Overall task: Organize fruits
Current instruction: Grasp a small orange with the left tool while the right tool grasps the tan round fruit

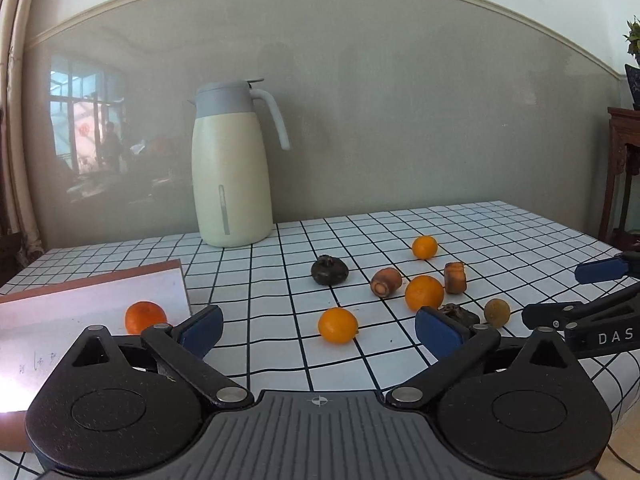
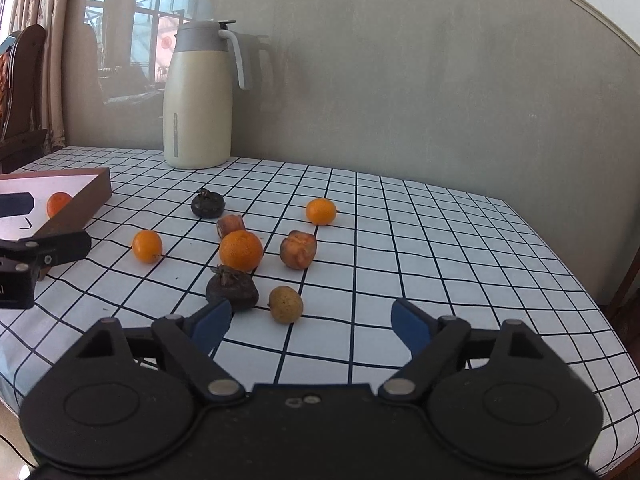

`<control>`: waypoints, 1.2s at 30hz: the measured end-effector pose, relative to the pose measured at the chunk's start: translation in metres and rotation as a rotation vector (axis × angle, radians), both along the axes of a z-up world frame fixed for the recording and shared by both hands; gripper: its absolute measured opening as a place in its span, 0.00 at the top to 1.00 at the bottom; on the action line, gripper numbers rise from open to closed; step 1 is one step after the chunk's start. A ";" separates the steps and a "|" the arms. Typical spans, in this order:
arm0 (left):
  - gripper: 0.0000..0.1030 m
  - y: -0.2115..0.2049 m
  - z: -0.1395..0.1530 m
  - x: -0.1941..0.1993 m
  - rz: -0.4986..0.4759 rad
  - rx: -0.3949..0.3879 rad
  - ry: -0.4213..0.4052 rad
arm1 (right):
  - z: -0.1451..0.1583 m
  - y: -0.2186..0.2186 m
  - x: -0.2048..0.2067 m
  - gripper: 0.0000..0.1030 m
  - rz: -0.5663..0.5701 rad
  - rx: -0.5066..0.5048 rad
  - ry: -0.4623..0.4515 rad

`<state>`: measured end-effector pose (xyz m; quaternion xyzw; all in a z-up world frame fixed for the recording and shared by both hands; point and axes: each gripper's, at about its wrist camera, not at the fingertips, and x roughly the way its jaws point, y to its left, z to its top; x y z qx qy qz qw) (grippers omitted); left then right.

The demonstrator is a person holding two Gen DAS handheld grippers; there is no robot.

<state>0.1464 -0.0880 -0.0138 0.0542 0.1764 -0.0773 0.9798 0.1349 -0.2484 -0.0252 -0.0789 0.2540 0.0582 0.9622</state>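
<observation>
Several fruits lie loose on the checked tablecloth (image 1: 500, 232): three oranges (image 1: 338, 325) (image 1: 424, 292) (image 1: 425, 247), two dark fruits (image 1: 329, 270) (image 2: 232, 287), two brown pieces (image 1: 386, 281) (image 1: 455, 277) and a yellow-green fruit (image 2: 285, 304). One orange (image 1: 145, 317) lies in the white tray with a brown rim (image 1: 92, 296). My left gripper (image 1: 318, 330) is open and empty, just before the nearest orange. My right gripper (image 2: 311, 326) is open and empty, close to the yellow-green fruit and the near dark fruit.
A cream thermos jug (image 1: 230, 168) stands at the back by the wall. The tray (image 2: 86, 196) sits at the table's left. The table's right edge (image 2: 592, 292) drops off near a wooden stand (image 1: 622, 176).
</observation>
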 end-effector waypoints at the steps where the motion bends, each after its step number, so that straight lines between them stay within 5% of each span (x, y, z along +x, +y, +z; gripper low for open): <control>1: 0.16 -0.003 -0.002 0.003 -0.002 0.004 0.014 | -0.001 0.000 0.002 0.34 0.000 0.008 0.011; 2: 0.24 -0.004 -0.004 0.005 -0.008 0.002 0.027 | -0.003 -0.001 0.006 0.37 -0.003 0.020 0.023; 11: 0.28 -0.011 -0.018 0.024 -0.006 -0.012 0.101 | -0.015 0.003 0.021 0.59 -0.003 0.031 0.067; 18: 0.39 -0.018 -0.025 0.051 0.006 0.002 0.138 | -0.022 0.004 0.032 0.63 -0.001 0.039 0.081; 32: 0.46 -0.021 -0.034 0.083 0.002 -0.017 0.197 | -0.027 0.004 0.050 0.83 -0.008 0.070 0.089; 36: 0.56 -0.021 -0.036 0.089 -0.002 -0.027 0.221 | -0.027 0.001 0.054 0.84 -0.016 0.084 0.093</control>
